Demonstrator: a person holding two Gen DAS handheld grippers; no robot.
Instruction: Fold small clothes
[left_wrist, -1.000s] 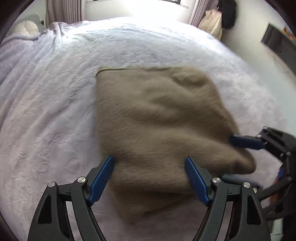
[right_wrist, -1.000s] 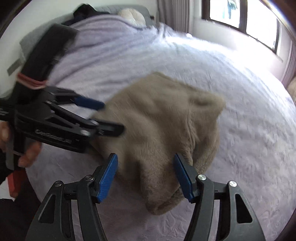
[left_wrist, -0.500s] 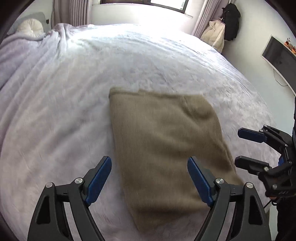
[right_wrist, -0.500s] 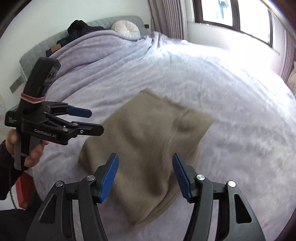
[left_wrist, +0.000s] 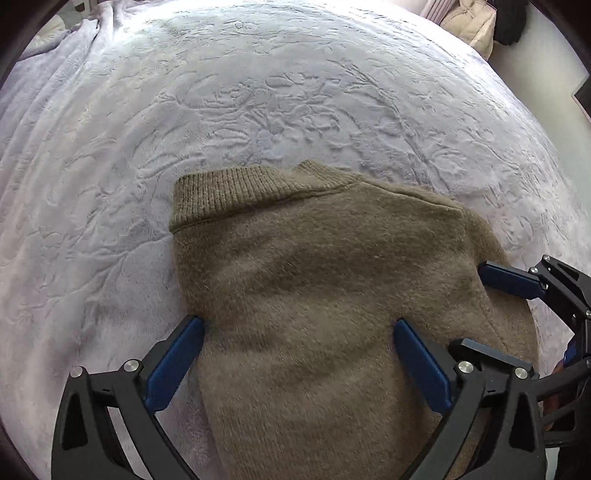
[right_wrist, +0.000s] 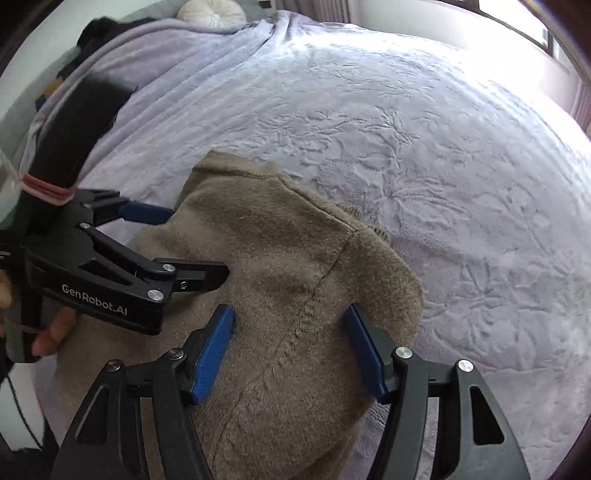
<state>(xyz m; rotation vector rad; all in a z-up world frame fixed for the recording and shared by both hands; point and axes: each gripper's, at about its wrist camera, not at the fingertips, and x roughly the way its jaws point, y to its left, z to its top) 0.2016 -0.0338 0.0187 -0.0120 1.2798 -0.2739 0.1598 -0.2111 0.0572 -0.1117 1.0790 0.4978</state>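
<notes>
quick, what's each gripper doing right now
left gripper: jaws opening, above the tan knitted sweater, gripping nothing
right gripper: open over the same sweater, holding nothing

Bright daylight glares across the bedspread (right_wrist: 461, 122); fisheye edges curve, slight blur.

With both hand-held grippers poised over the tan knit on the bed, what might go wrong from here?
1. The folded tan sweater is thick, so a pinch may catch only the top layer and pull the fold apart.
2. The left hand-held gripper, its jaws opening, and the right hand-held gripper sit close together and may collide.
3. The plush bedspread could get pinched along with the knit.
</notes>
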